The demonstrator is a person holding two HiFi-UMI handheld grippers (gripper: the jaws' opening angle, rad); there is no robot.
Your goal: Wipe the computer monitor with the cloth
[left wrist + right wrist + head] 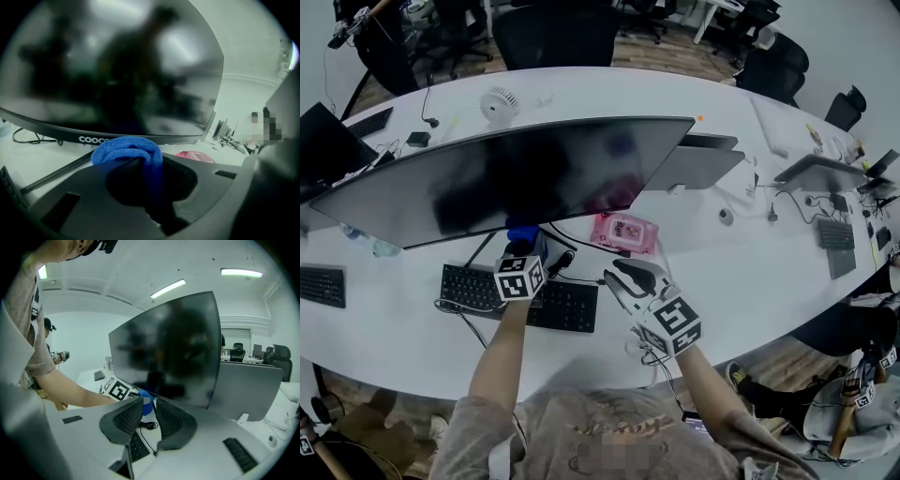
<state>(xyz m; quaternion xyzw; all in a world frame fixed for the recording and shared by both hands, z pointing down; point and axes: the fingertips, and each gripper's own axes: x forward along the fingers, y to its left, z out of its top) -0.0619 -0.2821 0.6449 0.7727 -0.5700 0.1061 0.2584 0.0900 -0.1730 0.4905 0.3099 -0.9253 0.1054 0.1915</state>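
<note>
**Grippers.** Left gripper (139, 163): jaws pinched on a fold of the blue cloth (127, 149), which bulges out past the tips. Right gripper (149, 409): jaws drawn nearly together with only a narrow slit, holding nothing, raised off the table (722, 272) to the right of the left one.

**Location.** The cloth sits just below the lower bezel of the monitor (516, 178). Contact cannot be confirmed.

**Handling, judged.**
- The cloth is soft, light and limp. The present bunched hold suits it, with the free bulge used as the wiping face.
- The monitor is 1 wide, tilted panel, smooth and easily marked. It is likely to rock under pressure, so light strokes are advised.

**Obstructions.**
- Keyboard (525, 300) and loose cables under the grippers.
- Pink packet (625, 232) near the stand.
- A 2nd screen (698, 164) close behind the right edge.
</note>
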